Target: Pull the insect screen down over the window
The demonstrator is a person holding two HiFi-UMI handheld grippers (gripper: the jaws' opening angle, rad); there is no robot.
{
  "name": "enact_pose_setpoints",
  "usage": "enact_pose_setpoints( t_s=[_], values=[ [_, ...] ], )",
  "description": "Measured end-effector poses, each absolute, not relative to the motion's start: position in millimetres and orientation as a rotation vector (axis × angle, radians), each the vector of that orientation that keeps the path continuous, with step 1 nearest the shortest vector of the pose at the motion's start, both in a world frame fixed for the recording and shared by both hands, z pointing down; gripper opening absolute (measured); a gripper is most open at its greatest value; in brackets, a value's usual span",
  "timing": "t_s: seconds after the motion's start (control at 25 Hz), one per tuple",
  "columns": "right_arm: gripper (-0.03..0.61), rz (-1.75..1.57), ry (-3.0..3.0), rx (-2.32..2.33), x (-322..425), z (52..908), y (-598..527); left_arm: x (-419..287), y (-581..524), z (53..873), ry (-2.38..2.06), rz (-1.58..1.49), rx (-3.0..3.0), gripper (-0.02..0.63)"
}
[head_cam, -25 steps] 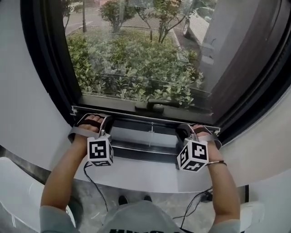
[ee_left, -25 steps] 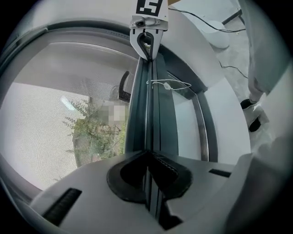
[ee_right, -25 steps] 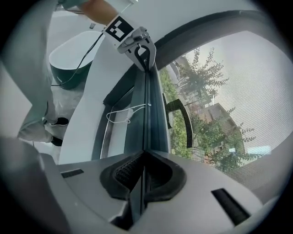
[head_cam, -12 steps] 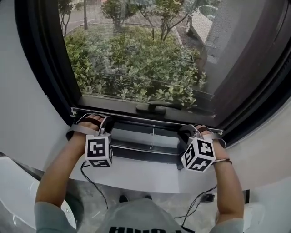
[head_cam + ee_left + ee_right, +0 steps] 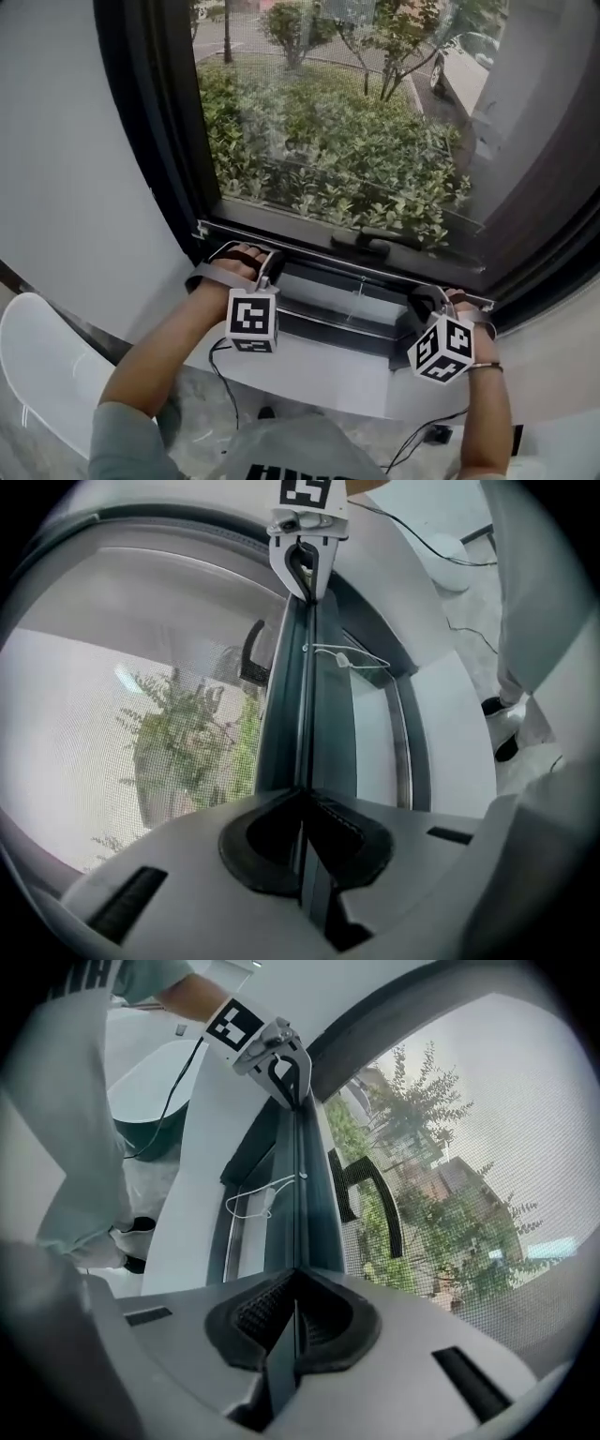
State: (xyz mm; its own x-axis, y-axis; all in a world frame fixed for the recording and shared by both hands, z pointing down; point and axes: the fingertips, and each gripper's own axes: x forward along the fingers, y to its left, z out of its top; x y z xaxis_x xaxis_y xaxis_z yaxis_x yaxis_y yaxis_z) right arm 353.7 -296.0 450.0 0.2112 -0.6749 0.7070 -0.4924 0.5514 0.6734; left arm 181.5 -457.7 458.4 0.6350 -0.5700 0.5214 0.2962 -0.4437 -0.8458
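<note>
The insect screen [image 5: 319, 112] hangs over the window opening. Its fine mesh is faint in the head view and plainer in both gripper views. Its top is cut off by the picture edge. The bottom bar [image 5: 323, 256] lies low at the foot of the window, just above the dark lower frame channel. No view shows whether it is fully seated there.

The left tool [image 5: 265, 267] sits near 8 o'clock from the head view's centre and the right tool [image 5: 424, 302] near 4 o'clock. Both are at the bar, but there the hands and marker cubes hide their tips.

The left gripper view shows the left tool [image 5: 304, 803] clenched on the thin edge of the bottom bar [image 5: 305, 696], which runs away toward 12 o'clock. At the far end the right tool [image 5: 302, 569] pinches the same bar. The right gripper view shows the same from the other side: the right tool [image 5: 294, 1283] grips the bar's fin, with the left tool [image 5: 281, 1068] at 12 o'clock.

A dark window handle [image 5: 373, 246] shows behind the mesh, midway between the tools, and a thin white cord [image 5: 359, 286] hangs from the bar below it. Shrubs [image 5: 347, 159] fill the view outside. At 1 o'clock a pale car [image 5: 459, 66] is half cut off. A white rounded shape [image 5: 37, 366] at 8 o'clock is too cropped to identify.
</note>
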Motion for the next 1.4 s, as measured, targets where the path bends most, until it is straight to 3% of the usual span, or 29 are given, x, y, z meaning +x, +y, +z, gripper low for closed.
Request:
enact_pose_setpoints(
  t_s=[0.68,0.92,0.96,1.04,1.4],
  values=[
    [0.018,-0.378,-1.39,1.174,360,450,-304,185,-459,459,0.203,-0.949,-1.822,0.025],
    [0.018,-0.49,-1.332,1.239,360,434,-308,185,-463,449,0.284,-0.843,-1.795,0.104],
    [0.018,-0.487,-1.332,1.244,360,433,-308,185,-463,445,0.307,-0.832,-1.793,0.104],
    [0.018,-0.453,-1.351,1.238,359,433,-306,185,-463,441,0.322,-0.846,-1.793,0.031],
    [0.017,-0.276,-1.375,1.09,353,448,-295,181,-457,457,0.206,-1.058,-1.772,0.02]
  ],
)
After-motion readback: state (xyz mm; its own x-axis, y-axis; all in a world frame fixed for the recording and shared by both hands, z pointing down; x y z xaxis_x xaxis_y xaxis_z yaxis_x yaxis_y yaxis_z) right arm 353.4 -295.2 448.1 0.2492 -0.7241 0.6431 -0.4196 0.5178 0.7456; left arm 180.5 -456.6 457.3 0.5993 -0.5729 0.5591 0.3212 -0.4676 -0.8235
